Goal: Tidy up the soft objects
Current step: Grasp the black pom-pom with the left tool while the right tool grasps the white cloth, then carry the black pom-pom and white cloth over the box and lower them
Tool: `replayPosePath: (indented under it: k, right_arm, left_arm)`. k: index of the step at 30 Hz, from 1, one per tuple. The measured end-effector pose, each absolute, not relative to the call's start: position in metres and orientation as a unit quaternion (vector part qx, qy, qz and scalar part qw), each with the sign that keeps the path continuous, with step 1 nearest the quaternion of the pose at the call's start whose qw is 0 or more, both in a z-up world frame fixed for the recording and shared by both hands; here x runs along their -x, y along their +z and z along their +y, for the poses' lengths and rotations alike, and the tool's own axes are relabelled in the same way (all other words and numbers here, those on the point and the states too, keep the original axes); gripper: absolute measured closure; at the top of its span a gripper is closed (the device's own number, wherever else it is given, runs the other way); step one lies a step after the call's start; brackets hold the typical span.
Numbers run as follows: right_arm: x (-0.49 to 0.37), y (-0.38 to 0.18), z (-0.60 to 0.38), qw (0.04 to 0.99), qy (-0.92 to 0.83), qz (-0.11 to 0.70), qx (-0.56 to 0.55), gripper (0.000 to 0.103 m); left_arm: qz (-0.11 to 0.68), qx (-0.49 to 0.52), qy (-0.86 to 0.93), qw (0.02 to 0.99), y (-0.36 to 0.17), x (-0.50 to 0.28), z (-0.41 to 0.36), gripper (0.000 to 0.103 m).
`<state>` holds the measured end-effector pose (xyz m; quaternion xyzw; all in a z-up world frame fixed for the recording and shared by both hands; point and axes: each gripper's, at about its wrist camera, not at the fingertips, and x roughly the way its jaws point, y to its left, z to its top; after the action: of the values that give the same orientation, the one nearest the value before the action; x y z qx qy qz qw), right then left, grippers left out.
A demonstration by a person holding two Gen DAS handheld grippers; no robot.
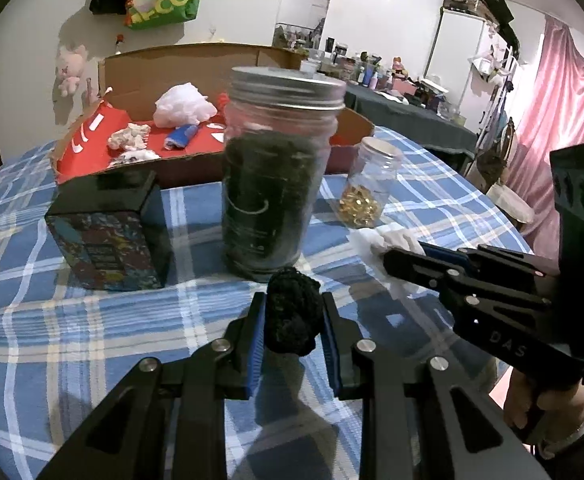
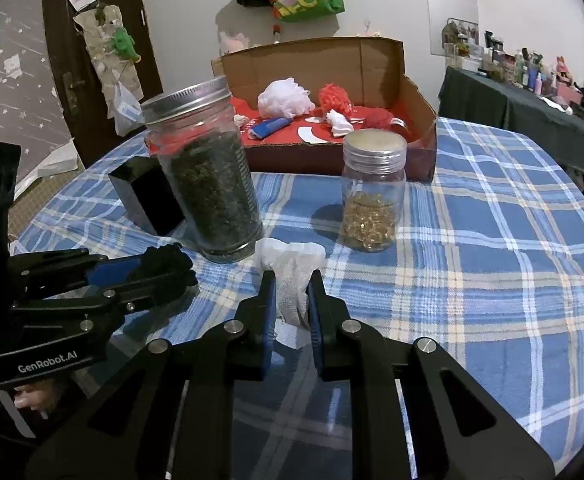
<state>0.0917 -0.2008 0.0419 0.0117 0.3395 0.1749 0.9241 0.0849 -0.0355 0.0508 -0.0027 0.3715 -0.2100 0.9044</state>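
Note:
My left gripper is shut on a black knitted wad, just above the checked tablecloth in front of the tall jar. In the right wrist view that same gripper reaches in from the left with the black wad between its blue pads. My right gripper is shut on a crumpled white cloth. From the left wrist view the right gripper comes in from the right, clamped on the white cloth. Behind, an open cardboard box with a red floor holds several soft items.
A tall lidded jar of dark material and a small jar of gold beads stand mid-table. A black box stands left of the tall jar. The blue checked tablecloth stretches to the right. A dark cluttered table stands behind.

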Motion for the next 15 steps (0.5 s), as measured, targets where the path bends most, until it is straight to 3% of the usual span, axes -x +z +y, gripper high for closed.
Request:
replayPosePath:
  k: [15]
  right_arm:
    - [-0.092,0.047,-0.207,0.928,0.162,0.335,-0.014,0.089]
  left_arm:
    - [0.359,0.000,-0.185,0.915,0.059,-0.085,-0.020,0.076]
